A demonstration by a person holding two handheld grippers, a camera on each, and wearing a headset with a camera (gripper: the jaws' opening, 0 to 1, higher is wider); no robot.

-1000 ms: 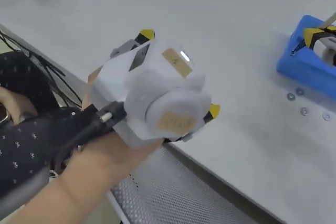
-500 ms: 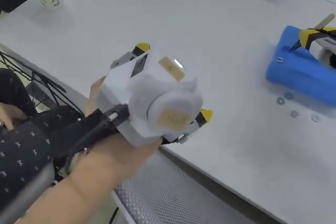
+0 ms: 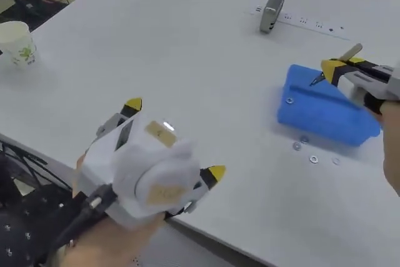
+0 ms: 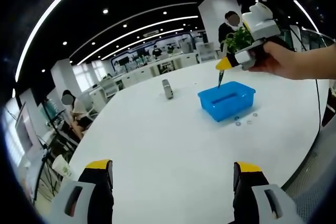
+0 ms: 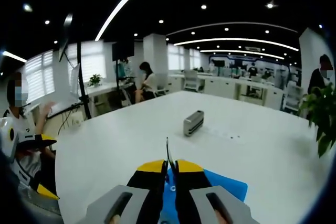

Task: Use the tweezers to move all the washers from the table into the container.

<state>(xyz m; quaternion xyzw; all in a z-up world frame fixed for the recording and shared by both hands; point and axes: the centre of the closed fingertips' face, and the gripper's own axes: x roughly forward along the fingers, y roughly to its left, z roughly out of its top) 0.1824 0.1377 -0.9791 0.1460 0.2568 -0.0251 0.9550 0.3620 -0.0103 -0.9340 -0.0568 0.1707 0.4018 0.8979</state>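
White table [image 3: 187, 42] holds blue container [image 3: 319, 114]; right tongs [image 3: 330, 69] clamp tweezers [image 3: 317, 80] above it.

Light: ceiling strips [image 5: 124, 4] are shining bright and even, high above the container [image 3: 325, 117].
Shadow: a faint, soft one is lying just beside the container.
Blur: the left gripper [image 3: 174, 137], well apart from the container, is smearing.
Distortion: both gripper views are bowing straight lines far from the container, and the right gripper view is looking soft throughout.

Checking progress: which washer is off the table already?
The washer on the blue container, near its left edge; the other washers lie on the white table beside it.
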